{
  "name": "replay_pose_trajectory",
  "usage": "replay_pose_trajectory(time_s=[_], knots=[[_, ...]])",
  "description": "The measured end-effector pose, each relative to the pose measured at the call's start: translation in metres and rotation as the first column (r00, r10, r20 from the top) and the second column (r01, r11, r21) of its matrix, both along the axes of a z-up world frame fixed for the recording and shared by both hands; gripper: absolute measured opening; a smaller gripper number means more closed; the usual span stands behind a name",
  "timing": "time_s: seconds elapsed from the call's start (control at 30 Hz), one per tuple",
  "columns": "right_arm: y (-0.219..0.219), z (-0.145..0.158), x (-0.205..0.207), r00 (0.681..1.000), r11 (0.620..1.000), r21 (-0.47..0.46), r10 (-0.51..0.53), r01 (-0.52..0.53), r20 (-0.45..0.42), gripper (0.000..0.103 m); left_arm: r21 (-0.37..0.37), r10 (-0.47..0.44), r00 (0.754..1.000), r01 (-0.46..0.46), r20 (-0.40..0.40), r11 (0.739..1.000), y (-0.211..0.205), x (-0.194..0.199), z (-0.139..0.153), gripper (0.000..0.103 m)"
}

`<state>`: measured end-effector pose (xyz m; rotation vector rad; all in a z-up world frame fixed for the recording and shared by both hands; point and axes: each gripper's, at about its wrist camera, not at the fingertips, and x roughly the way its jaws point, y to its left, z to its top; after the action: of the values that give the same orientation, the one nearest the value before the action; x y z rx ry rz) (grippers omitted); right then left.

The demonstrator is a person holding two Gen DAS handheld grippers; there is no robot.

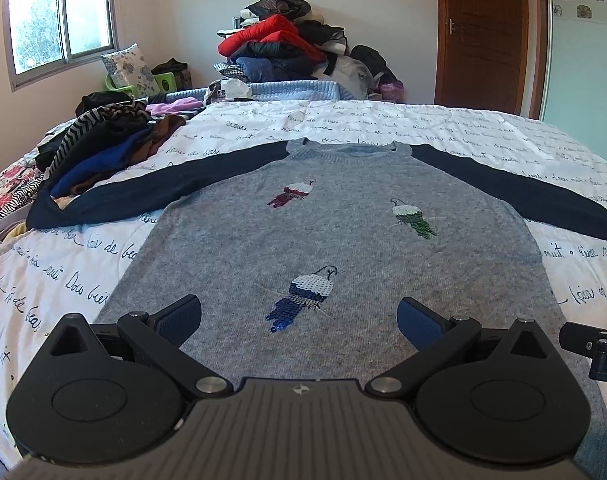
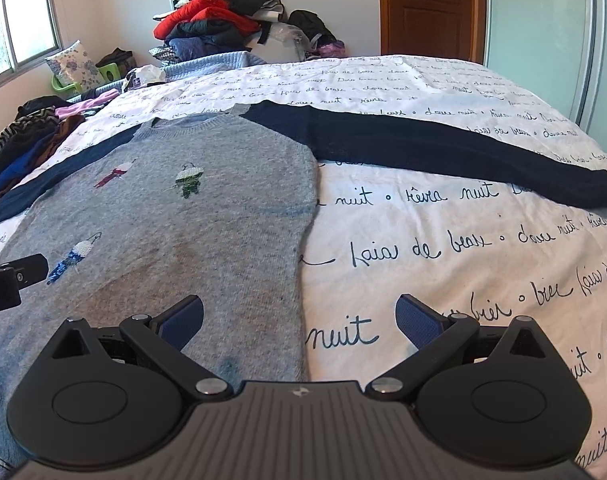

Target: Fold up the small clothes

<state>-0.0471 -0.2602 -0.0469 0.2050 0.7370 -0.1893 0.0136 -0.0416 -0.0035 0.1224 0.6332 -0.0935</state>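
- Grey sweater [image 1: 343,240]: lying flat and face up on the bed quilt [image 1: 263,124], neckline [image 1: 343,148] pointing toward the far wall and hem pointing toward the cameras; long axis of the body running from near edge to far edge of the bed
- Navy sleeves: both spreading outward across the bed, the left sleeve [image 1: 143,184] reaching toward the loose clothes at the bed's left side, the right sleeve [image 2: 443,148] stretching out to the right with its cuff lying flat on the quilt
- Decoration: three sequinned birds sitting on the sweater front, a red one [image 1: 291,194], a green one [image 1: 413,218] and a blue one [image 1: 307,294] nearest the hem
- Left gripper [image 1: 299,316]: hovering over the lower middle of the sweater, jaws standing wide apart, holding nothing
- Right gripper [image 2: 301,316]: hovering over the sweater's right side seam near the hem, one blue pad [image 2: 183,316] showing above the grey knit and the other above the quilt, jaws standing wide apart, holding nothing
- Loose clothes [image 1: 99,144]: lying heaped on the left side of the bed, just beside the left sleeve
- Clothes pile [image 1: 287,44]: stacking high against the far wall beyond the bed
- Wooden door [image 1: 487,32]: standing to the right of that pile
- Window [image 1: 59,12]: showing at far left
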Motion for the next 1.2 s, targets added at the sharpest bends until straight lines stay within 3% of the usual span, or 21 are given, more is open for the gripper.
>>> replay_pose_trajectory(time_s=[0.43,0.83,1.07,1.2], knots=[[-0.057,-0.007,0.035,0.996,0.996,-0.028,-0.087,0.088,0.034,0.103,-0.005,-0.029,1.000,0.029,-0.004,1.000,-0.022,0.025,-0.004,0.103],[-0.109,-0.036,0.085,0.977,0.947,-0.242,-0.212,0.209,0.014,0.103,-0.015,-0.032,0.999,0.031,-0.028,0.999,-0.044,0.049,-0.014,0.103],[-0.131,-0.051,0.082,0.974,0.967,-0.114,-0.224,0.228,0.045,0.103,0.005,-0.071,0.996,0.071,-0.045,0.997,-0.064,0.055,-0.020,0.103],[-0.132,-0.053,0.080,0.974,0.969,-0.097,-0.222,0.226,0.053,0.103,0.010,-0.074,0.995,0.075,-0.061,0.997,-0.068,0.057,-0.024,0.103]])
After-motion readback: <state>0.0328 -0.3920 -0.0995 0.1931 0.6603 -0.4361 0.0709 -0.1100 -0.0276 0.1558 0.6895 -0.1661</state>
